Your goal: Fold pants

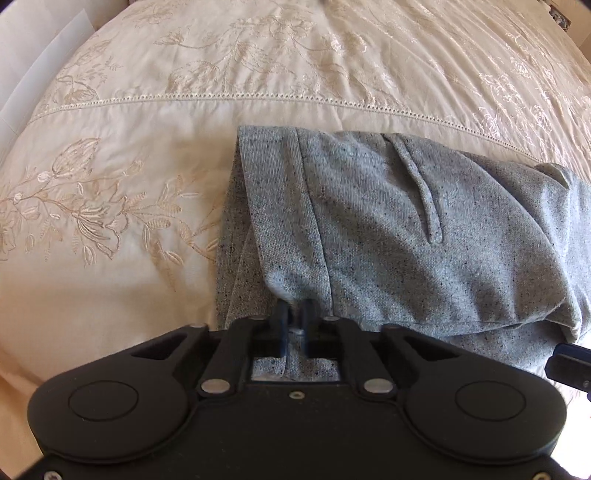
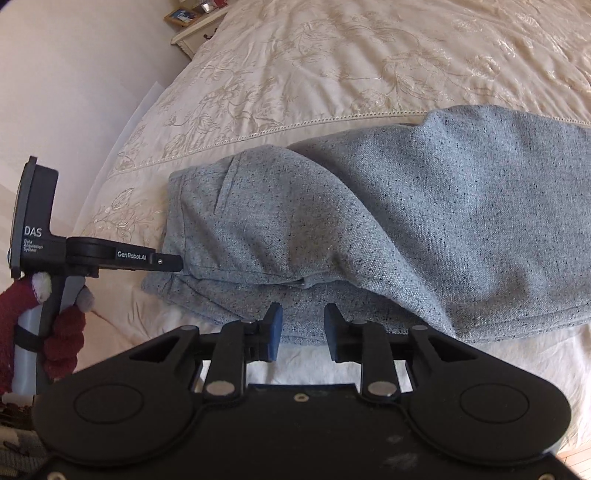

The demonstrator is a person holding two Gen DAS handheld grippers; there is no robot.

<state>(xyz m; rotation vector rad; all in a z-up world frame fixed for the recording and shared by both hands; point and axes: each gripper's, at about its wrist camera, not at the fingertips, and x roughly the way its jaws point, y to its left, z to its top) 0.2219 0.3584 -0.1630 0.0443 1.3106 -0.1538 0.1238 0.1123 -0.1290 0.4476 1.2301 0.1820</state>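
The left gripper (image 1: 294, 314) is clamped tight on a pinch of the near edge of the grey pants (image 1: 388, 236), at their left end. The pants lie partly folded across the cream embroidered bedspread (image 1: 122, 206), near its front edge. The right gripper (image 2: 303, 334) hovers with jaws apart over the pants' near hem, gripping nothing.

A cream bedspread (image 1: 258, 74) with embroidered flowers and a lace seam covers the bed. Beyond its corner, a nightstand (image 2: 195, 31) holds a picture frame (image 2: 181, 15).
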